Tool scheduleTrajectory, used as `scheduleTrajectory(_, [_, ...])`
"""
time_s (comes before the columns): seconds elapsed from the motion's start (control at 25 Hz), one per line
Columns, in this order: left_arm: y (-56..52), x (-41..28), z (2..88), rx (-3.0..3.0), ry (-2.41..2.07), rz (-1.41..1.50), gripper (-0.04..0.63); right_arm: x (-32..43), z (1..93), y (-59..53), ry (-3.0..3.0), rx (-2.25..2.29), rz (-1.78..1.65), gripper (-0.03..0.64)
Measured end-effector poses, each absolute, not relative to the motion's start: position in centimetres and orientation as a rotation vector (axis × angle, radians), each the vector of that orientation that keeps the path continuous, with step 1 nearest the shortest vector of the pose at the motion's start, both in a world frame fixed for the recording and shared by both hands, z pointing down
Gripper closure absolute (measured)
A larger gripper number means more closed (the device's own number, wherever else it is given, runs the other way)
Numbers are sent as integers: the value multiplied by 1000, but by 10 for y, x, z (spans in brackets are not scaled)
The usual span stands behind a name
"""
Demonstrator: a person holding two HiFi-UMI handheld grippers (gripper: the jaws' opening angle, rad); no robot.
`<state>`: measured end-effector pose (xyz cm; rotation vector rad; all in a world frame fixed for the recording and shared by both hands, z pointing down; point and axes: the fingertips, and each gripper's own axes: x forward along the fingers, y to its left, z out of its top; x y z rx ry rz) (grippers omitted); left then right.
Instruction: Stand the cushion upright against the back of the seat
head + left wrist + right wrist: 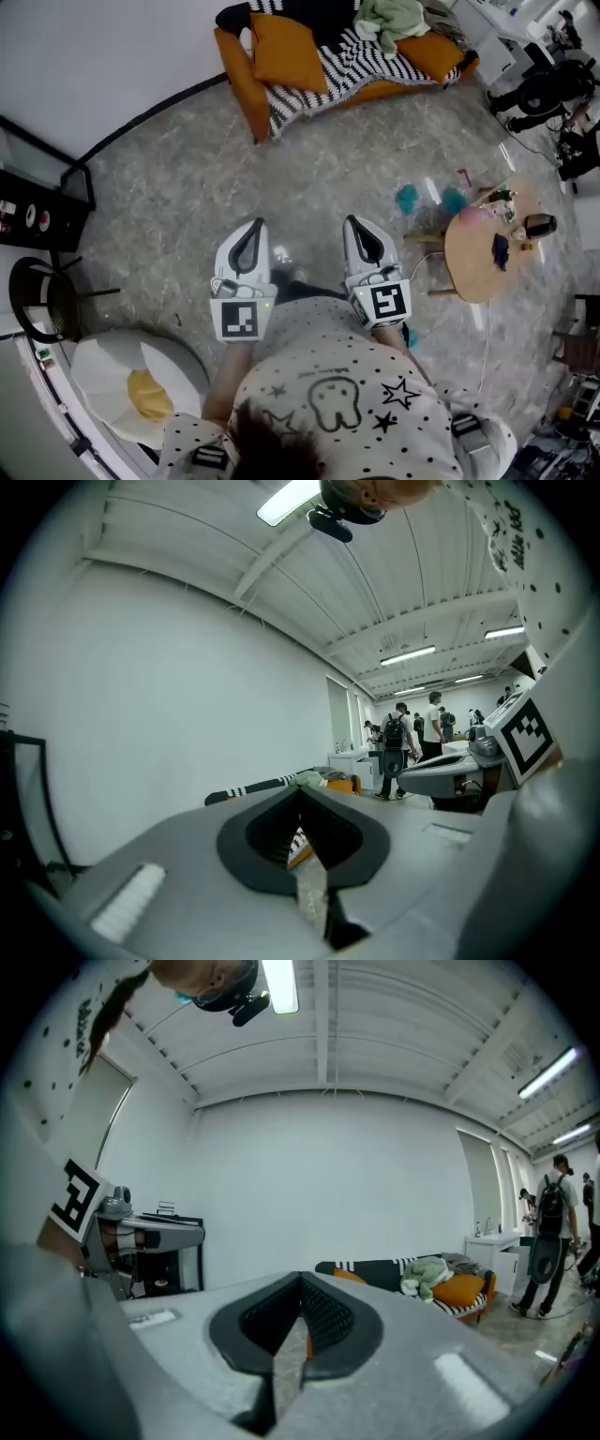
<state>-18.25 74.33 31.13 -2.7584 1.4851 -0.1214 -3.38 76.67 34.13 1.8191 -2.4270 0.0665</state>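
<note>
Spotted shirt bottom centre; left gripper, right gripper closed, empty, aimed toward upper-centre sofa; cushion well apart, likely pre-approach.

From our head we look steeply down over our spotted white shirt onto the grey two-jaw left gripper, its twin right gripper and the speckled grey stone floor. The orange fabric sofa lies far ahead. Each gripper camera sits close behind its own jaws, facing level across the room, and both share that distant sofa
</note>
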Motion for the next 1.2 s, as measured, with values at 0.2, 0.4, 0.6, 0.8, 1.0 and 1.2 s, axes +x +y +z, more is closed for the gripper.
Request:
scheduleTrajectory(0.2, [744,-171,305,-2750,1498,-79,594,-19,340,766,-2451,1816,68,620])
scheduleTrajectory(0.4, [742,-155,303,-2779,1458,-74,594,-18,331,759,-2489,1834,30,613])
scheduleTrajectory(0.6, [730,-143,305,-2834,1436,-60,594,-21,327,748,-2550,1836,43,561])
scheduleTrajectory(0.8, [703,-137,310,-2873,1396,-67,594,-23,333,719,-2537,1822,72,621])
scheduleTrajectory(1.0, [657,-140,304,-2872,1384,-48,594,-27,331,677,-2509,1811,49,621])
scheduleTrajectory(1.2, [612,-147,288,-2861,1343,-29,595,-36,316,631,-2494,1803,-9,621])
